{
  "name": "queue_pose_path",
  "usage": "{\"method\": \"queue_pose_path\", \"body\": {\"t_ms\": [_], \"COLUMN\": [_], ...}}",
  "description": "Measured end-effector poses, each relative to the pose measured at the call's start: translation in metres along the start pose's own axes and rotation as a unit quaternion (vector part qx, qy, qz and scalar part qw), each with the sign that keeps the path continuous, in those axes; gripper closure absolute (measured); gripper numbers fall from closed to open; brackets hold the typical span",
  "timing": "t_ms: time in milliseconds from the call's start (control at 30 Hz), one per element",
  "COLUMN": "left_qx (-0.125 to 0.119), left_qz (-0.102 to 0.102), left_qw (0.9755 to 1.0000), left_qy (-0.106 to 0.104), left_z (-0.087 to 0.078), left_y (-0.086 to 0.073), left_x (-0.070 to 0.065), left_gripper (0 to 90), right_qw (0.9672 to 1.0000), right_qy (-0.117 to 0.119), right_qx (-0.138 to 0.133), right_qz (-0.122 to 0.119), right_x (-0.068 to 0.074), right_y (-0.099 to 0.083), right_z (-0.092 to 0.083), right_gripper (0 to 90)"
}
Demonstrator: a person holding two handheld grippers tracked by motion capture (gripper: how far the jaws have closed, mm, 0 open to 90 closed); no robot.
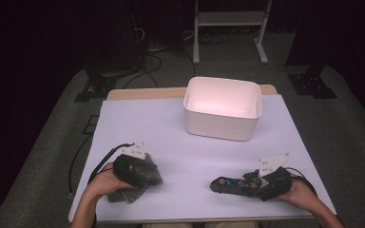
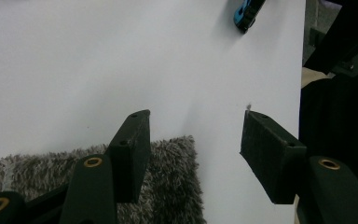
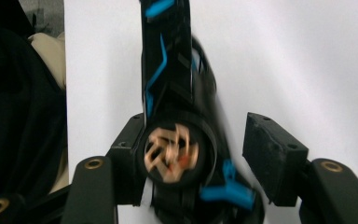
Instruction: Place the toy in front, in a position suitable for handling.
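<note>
A grey fuzzy cloth [image 1: 132, 191] lies near the table's front left, and my left gripper [image 1: 149, 172] hovers over it. In the left gripper view the cloth [image 2: 172, 177] sits under the left jaw, and the gripper [image 2: 196, 119] stands open over bare table. A black toy car with blue trim [image 1: 230, 184] lies at the front right, and my right gripper [image 1: 253, 183] is at its near end. In the right gripper view the car [image 3: 168, 70] and its gold wheel [image 3: 171, 151] lie between the open jaws of the gripper [image 3: 196, 119]. The left jaw touches the wheel and the right jaw stands apart.
A white bin [image 1: 222, 125] stands at the back middle of the white table [image 1: 171, 128], with nothing visible inside. The tip of the car [image 2: 248, 11] shows at the top of the left gripper view. The table's front edge runs close under both hands.
</note>
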State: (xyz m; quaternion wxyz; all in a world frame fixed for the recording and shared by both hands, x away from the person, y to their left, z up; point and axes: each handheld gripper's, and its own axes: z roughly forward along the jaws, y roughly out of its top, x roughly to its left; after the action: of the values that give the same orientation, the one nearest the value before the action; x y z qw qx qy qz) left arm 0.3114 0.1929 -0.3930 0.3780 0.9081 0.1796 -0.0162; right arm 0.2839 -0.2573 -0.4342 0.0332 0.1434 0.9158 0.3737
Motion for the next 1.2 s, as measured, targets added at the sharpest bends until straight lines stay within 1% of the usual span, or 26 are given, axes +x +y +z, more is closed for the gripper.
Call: {"method": "queue_pose_path", "body": {"t_ms": [167, 200, 233, 267, 300, 333, 367, 400, 467, 500, 567, 667, 767, 800, 967, 1067, 1100, 1200], "left_qx": [-0.011, -0.014, -0.017, -0.016, -0.013, -0.013, -0.015, -0.017, -0.016, -0.013, -0.012, -0.012, -0.016, -0.015, -0.024, -0.025, -0.025, -0.027], "left_qz": [-0.002, -0.002, -0.003, -0.003, -0.003, -0.004, -0.004, -0.004, -0.004, -0.005, -0.007, -0.009, -0.009, -0.008, -0.017, -0.019, -0.019, -0.017], "left_qw": [0.9999, 0.9999, 0.9998, 0.9999, 0.9999, 0.9999, 0.9999, 0.9999, 0.9999, 0.9999, 0.9999, 0.9999, 0.9998, 0.9998, 0.9996, 0.9995, 0.9995, 0.9995], "left_qy": [-0.002, -0.003, -0.004, -0.004, -0.002, 0.0, -0.001, -0.002, -0.002, -0.003, -0.002, -0.001, 0.001, 0.002, 0.007, 0.009, 0.009, 0.009], "left_z": [-0.001, -0.001, -0.001, -0.001, -0.001, -0.002, -0.002, -0.002, -0.002, -0.001, -0.001, -0.002, -0.004, -0.005, -0.009, -0.011, -0.012, -0.013], "left_y": [-0.005, -0.006, -0.007, -0.007, -0.007, -0.008, -0.008, -0.009, -0.01, -0.011, -0.012, -0.013, -0.014, -0.014, -0.018, -0.019, -0.02, -0.021], "left_x": [-0.001, -0.002, -0.002, -0.002, -0.003, -0.003, -0.003, -0.003, -0.004, -0.004, -0.004, -0.003, -0.003, -0.002, 0.0, 0.001, 0.001, 0.002], "left_gripper": [40.8, 40.5, 40.3, 40.2, 39.6, 39.2, 39.0, 39.0, 38.8, 38.7, 38.6, 38.4, 38.4, 38.4, 38.0, 38.0, 37.9, 37.7], "right_qw": [0.9997, 0.9994, 0.9991, 0.9987, 0.9983, 0.9978, 0.9973, 0.9965, 0.9959, 0.9955, 0.9957, 0.996, 0.9963, 0.9965, 0.9955, 0.9946, 0.9946, 0.9953], "right_qy": [0.003, 0.002, 0.002, 0.004, 0.003, 0.003, 0.012, 0.013, 0.014, 0.016, 0.019, 0.031, 0.032, 0.033, 0.039, 0.034, 0.032, 0.03], "right_qx": [0.019, 0.025, 0.032, 0.038, 0.046, 0.052, 0.06, 0.069, 0.077, 0.079, 0.079, 0.075, 0.07, 0.066, 0.069, 0.075, 0.074, 0.068], "right_qz": [-0.017, -0.025, -0.028, -0.035, -0.035, -0.04, -0.04, -0.046, -0.044, -0.049, -0.046, -0.037, -0.039, -0.04, -0.052, -0.064, -0.065, -0.062], "right_x": [0.001, 0.002, 0.003, 0.003, 0.005, 0.005, 0.006, 0.006, 0.006, 0.005, 0.004, 0.0, -0.005, -0.007, -0.021, -0.03, -0.034, -0.041], "right_y": [0.014, 0.018, 0.023, 0.025, 0.029, 0.032, 0.035, 0.038, 0.04, 0.041, 0.041, 0.043, 0.05, 0.054, 0.075, 0.089, 0.094, 0.1], "right_z": [0.006, 0.008, 0.01, 0.012, 0.014, 0.016, 0.018, 0.021, 0.022, 0.022, 0.022, 0.023, 0.027, 0.029, 0.042, 0.053, 0.056, 0.064], "right_gripper": [43.8, 44.7, 46.1, 47.3, 47.4, 50.1, 53.7, 54.2, 55.1, 55.3, 55.5, 55.5, 55.5, 55.5, 55.6, 55.5, 55.5, 55.5]}}
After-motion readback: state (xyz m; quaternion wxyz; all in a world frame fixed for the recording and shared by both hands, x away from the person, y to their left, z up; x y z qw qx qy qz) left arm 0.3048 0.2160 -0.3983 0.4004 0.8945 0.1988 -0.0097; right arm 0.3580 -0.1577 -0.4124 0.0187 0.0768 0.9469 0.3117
